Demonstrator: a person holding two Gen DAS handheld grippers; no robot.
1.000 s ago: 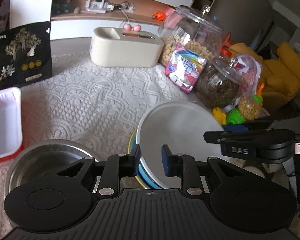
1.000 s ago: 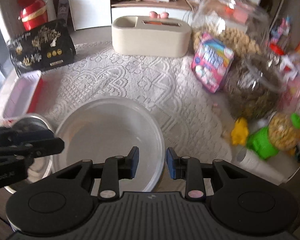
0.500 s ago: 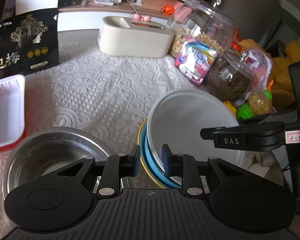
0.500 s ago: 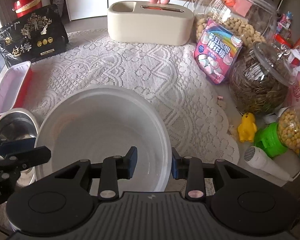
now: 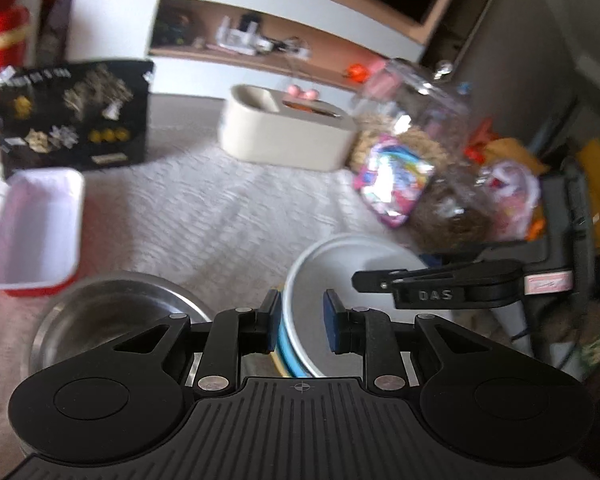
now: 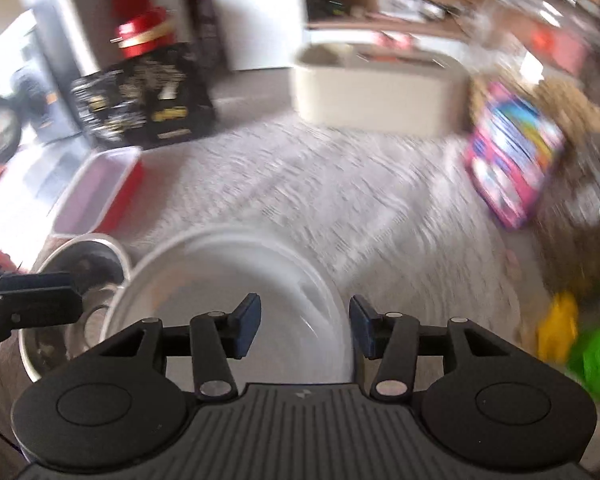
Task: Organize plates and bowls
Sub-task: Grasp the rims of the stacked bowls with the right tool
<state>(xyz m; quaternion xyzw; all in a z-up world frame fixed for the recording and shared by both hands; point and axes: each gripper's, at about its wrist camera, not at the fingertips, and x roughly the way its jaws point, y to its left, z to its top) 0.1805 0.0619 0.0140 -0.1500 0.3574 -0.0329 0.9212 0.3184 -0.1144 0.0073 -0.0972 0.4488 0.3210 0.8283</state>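
Two hand-held grippers are seen over a tabletop (image 5: 204, 216) covered by a white lace cloth. A white bowl (image 5: 340, 264) is nested on a blue bowl (image 5: 290, 354) and a yellow one beneath it, whose edges show at the stack's left side. The left hand-held gripper (image 5: 300, 326) is held narrowly parted, with the near left rim of the stack framed between its blue pads; whether the pads press on the rim cannot be told from the blurred picture. The right hand-held gripper (image 6: 303, 328) is seen with its jaws opening, the near right rim of the white bowl (image 6: 228, 280) lying between the pads but not pressed by them. A steel bowl (image 5: 112, 312) stands just left of the stack on the cloth. A red tray with a white inside (image 5: 36, 228) lies further left, near a black packet (image 5: 76, 116). A cream box (image 5: 288, 132), a pink snack bag (image 5: 392, 184) and glass jars (image 5: 420, 112) are ranged along the back and right.
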